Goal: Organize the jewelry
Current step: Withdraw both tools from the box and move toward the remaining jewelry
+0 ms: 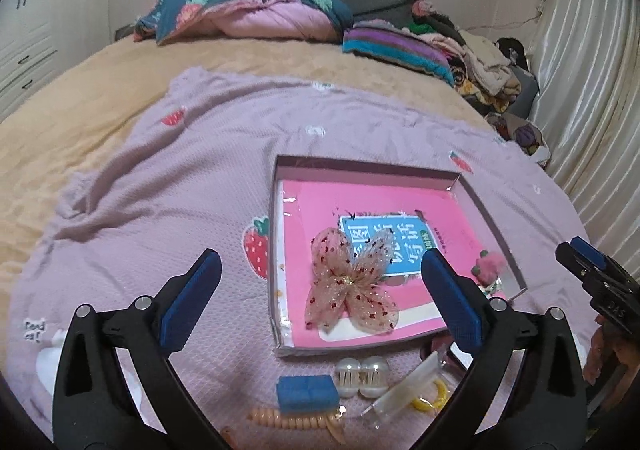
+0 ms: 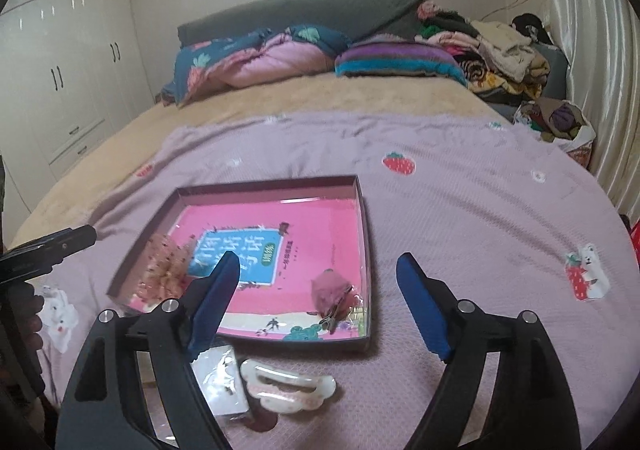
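Note:
A shallow box (image 1: pixel 476 196) with a pink book inside lies on the lilac blanket; it also shows in the right wrist view (image 2: pixel 365 234). A sheer butterfly bow (image 1: pixel 350 282) (image 2: pixel 162 270) and a pink fuzzy clip (image 1: pixel 490 268) (image 2: pixel 332 288) lie in the box. In front of the box lie a blue clip (image 1: pixel 306 390), two pearl claw clips (image 1: pixel 360 374), a coil hair tie (image 1: pixel 296 420), a white clip (image 1: pixel 404 386) and a yellow ring (image 1: pixel 434 400). A white claw clip (image 2: pixel 288 390) and a white packet (image 2: pixel 220 382) lie nearer the right gripper. My left gripper (image 1: pixel 320 284) is open above the box's near edge. My right gripper (image 2: pixel 320 282) is open and empty.
The blanket (image 1: pixel 180 178) covers a bed with a beige sheet (image 1: pixel 80 98). A rolled quilt (image 1: pixel 240 12) and piled clothes (image 1: pixel 472 58) lie at the far end. A curtain (image 1: pixel 592 70) hangs on the right, wardrobes (image 2: pixel 60 70) stand on the left.

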